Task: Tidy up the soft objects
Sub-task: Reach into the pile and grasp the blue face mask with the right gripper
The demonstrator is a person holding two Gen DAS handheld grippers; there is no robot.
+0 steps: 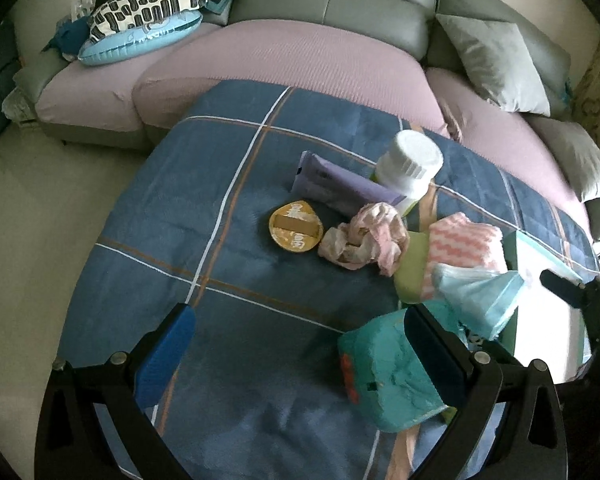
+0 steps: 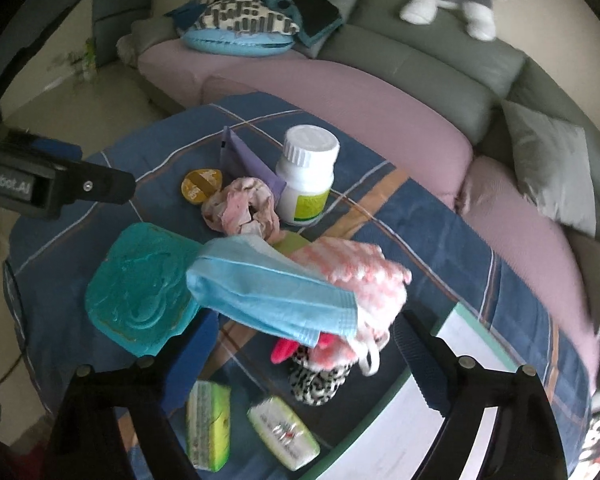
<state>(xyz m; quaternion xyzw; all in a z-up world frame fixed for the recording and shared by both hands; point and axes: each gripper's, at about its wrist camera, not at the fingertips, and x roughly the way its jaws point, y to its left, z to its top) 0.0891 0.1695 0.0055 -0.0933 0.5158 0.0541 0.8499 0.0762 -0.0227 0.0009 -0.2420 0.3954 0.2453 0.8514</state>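
Between my right gripper's (image 2: 304, 360) spread, empty jaws lies the limp light-blue pleated face mask (image 2: 272, 300) atop the pink-white knitted cloth (image 2: 360, 276); I'd pinch its near folded edge. My left gripper (image 1: 296, 356) gapes empty.

At the left edge of the right wrist view, the black body of the left claw (image 2: 52, 190) carries white lettering cut off by the frame; the part that shows reads "mRobot.AI". The round gold packet (image 1: 296, 230) near the middle of the left wrist view bears large pale characters, too blurred to read. The green label on the white bottle (image 2: 306, 178) is likewise illegible.
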